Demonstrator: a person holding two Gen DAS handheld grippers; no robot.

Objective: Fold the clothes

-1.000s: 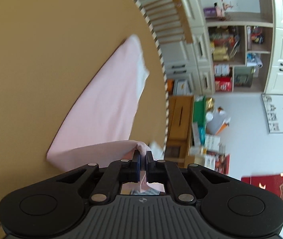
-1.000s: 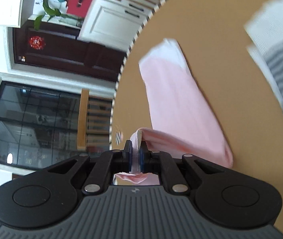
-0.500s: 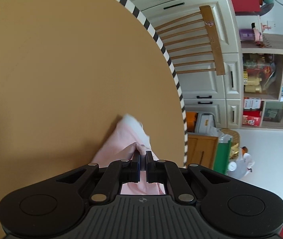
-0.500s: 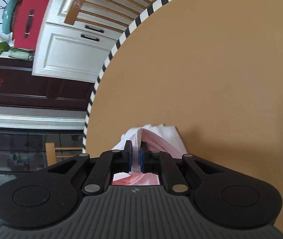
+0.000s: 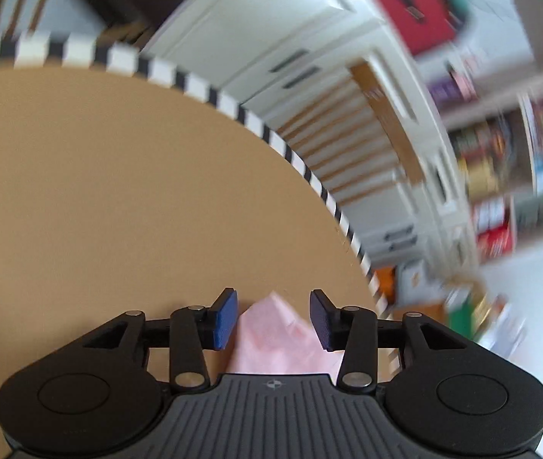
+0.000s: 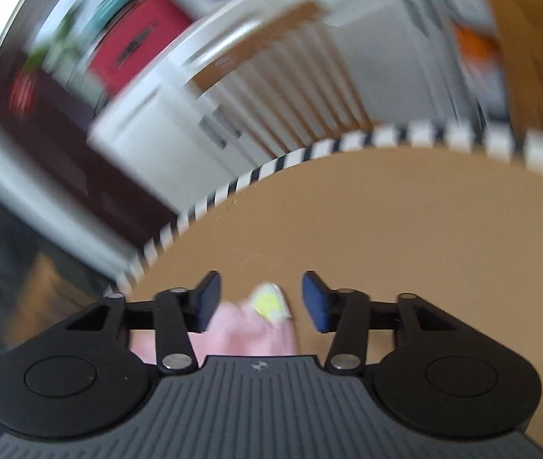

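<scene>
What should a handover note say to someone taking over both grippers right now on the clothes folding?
Left gripper: jaws opening, pads clear of the pale pink cloth garment lying between them.
Right gripper: jaws opening, pads also clear; the garment's corner with a yellow-green patch lies between them.
Garment rests on the round tan table with a black-and-white striped rim, near its edge.
Done: the garment is set down and let go at both grippers.
Left: whether further folds are needed cannot be told, as most of the garment is hidden under the grippers.
</scene>
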